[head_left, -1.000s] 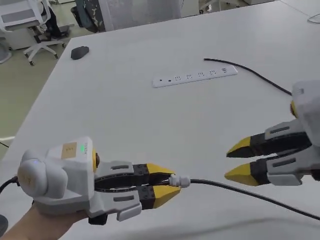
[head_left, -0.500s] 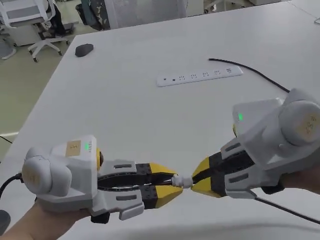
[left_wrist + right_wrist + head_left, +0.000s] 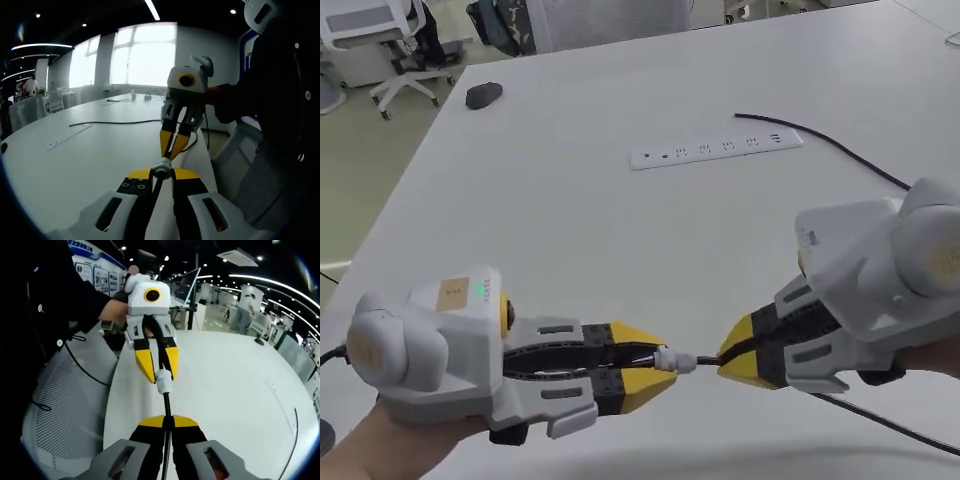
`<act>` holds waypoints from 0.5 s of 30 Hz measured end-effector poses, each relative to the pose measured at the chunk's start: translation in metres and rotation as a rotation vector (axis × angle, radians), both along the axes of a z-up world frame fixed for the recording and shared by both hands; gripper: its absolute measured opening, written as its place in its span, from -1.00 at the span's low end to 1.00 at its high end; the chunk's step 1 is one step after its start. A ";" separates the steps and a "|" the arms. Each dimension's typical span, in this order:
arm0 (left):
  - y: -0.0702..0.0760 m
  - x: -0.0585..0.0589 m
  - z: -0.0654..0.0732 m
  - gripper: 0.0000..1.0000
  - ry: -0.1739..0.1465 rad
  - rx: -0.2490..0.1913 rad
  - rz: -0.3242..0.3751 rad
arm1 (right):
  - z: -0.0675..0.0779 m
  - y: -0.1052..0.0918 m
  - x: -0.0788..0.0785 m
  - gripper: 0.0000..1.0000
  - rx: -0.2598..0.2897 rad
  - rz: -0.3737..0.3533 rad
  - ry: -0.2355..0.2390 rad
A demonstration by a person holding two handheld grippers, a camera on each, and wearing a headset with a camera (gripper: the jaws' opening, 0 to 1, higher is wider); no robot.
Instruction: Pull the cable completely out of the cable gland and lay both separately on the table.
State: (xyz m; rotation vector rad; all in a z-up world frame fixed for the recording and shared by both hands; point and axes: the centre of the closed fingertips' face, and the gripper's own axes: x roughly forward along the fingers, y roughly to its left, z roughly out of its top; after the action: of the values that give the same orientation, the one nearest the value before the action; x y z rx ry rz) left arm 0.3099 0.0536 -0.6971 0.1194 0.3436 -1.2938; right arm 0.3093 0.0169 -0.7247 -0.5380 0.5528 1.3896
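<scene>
A small white cable gland [image 3: 676, 360] sits on a black cable [image 3: 706, 361] just above the near edge of the white table [image 3: 590, 220]. My left gripper [image 3: 660, 365] comes in from the left and is shut on the gland [image 3: 162, 168]. Facing it from the right, my right gripper [image 3: 726, 358] is shut on the cable [image 3: 167, 407] a short way from the gland [image 3: 164, 379]. The cable's free length [image 3: 890, 427] trails off to the lower right behind the right gripper. Both grippers point at each other, tips a few centimetres apart.
A white power strip [image 3: 715, 152] lies mid-table with its black cord [image 3: 835, 148] running off right. A dark mouse [image 3: 483, 94] rests at the far left corner. Office chairs [image 3: 380, 45] stand beyond the table. The person's dark sleeve [image 3: 75, 295] shows behind the left gripper.
The right gripper, open and off to the right a second ago, came in and shut on the cable beside the gland. A short bare stretch of cable now shows between gland and right jaws.
</scene>
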 end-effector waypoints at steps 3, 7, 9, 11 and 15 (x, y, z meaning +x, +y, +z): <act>0.006 0.001 0.003 -0.71 -0.003 -0.002 0.013 | -0.002 -0.011 0.005 -1.00 -0.016 -0.028 -0.004; 0.012 0.003 0.005 -0.71 -0.008 0.000 0.031 | -0.005 -0.024 0.009 -1.00 -0.034 -0.060 -0.004; 0.016 0.003 0.006 -0.71 -0.009 -0.001 0.042 | -0.006 -0.031 0.010 -1.00 -0.039 -0.077 0.000; 0.018 0.003 0.007 -0.71 -0.010 -0.002 0.051 | -0.008 -0.039 0.011 -1.00 -0.049 -0.095 0.001; 0.024 0.003 0.009 -0.71 -0.013 -0.002 0.068 | -0.011 -0.053 0.012 -1.00 -0.063 -0.126 0.006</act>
State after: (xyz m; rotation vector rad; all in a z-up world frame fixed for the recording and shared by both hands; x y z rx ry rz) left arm 0.3130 0.0774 -0.6885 0.1133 0.3328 -1.2255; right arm 0.3216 -0.0358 -0.7354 -0.5410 0.6263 1.2582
